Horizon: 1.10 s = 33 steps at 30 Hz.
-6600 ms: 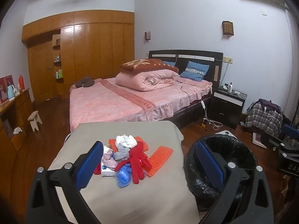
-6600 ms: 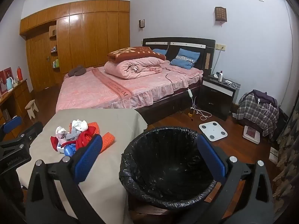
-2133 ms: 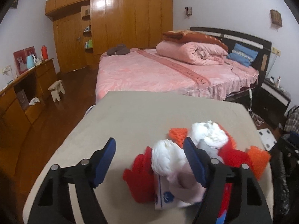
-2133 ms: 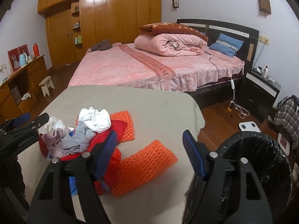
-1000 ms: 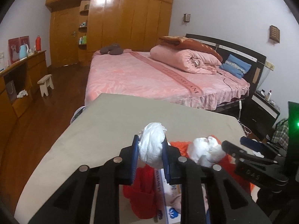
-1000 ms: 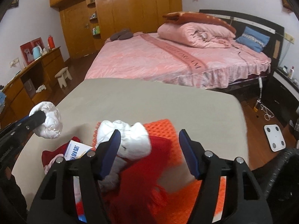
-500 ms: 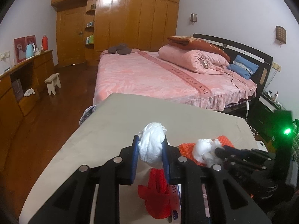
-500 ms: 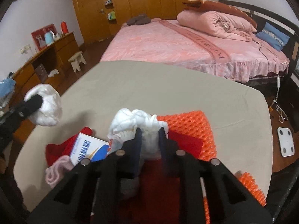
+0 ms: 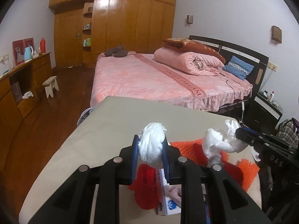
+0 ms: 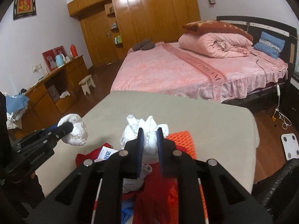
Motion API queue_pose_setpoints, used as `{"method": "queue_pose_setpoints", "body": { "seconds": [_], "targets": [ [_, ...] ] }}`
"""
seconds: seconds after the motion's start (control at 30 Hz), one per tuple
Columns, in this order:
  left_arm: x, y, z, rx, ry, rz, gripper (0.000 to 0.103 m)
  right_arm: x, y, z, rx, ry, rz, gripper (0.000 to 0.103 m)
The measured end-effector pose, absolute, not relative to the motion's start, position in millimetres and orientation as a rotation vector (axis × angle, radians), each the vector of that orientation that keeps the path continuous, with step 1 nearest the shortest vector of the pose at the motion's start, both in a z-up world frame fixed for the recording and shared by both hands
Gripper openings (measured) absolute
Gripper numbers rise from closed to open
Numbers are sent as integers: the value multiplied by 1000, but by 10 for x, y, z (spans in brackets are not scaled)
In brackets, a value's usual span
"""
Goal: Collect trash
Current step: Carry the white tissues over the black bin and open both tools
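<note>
My left gripper (image 9: 150, 138) is shut on a crumpled white paper wad (image 9: 152, 130) and holds it above the trash pile. My right gripper (image 10: 149, 130) grips a second white wad (image 10: 133, 128), its jaws still closing on it; this wad is lifted off the pile. Each view shows the other gripper: the right gripper (image 9: 241, 133) with its wad (image 9: 217, 141), the left gripper (image 10: 68, 127) with its wad (image 10: 77, 133). Under them on the beige table (image 9: 115, 123) lie a red glove (image 9: 145, 184), orange foam netting (image 9: 188, 149) and a tissue box (image 9: 168, 203).
A black-lined trash bin (image 10: 280, 184) stands at the table's right edge. Beyond the table is a pink bed (image 9: 149, 78). A wooden dresser (image 9: 22, 78) and a small stool (image 9: 51, 83) stand at the left, and a white scale (image 10: 290, 145) lies on the floor.
The right gripper closed on the white wad and raised it off the pile. The left gripper kept its wad and rose a little.
</note>
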<state>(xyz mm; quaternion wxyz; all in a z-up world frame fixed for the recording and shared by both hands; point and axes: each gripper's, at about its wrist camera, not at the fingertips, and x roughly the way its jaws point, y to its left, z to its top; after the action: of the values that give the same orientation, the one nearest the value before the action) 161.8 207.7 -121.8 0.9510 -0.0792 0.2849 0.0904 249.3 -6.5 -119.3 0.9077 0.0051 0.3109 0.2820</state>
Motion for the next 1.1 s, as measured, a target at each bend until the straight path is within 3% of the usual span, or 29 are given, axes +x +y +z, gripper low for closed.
{"method": "queue_pose_setpoints", "body": {
  "seconds": [0.57,1.1],
  "targets": [
    [1471,1303,-833,-115,524,35,23,2032,-923,-662,90,510,493,13],
    [1390,-86,-867,-86,546,-269,23,1467,-2366,-885,92,533,184,13]
  ]
}}
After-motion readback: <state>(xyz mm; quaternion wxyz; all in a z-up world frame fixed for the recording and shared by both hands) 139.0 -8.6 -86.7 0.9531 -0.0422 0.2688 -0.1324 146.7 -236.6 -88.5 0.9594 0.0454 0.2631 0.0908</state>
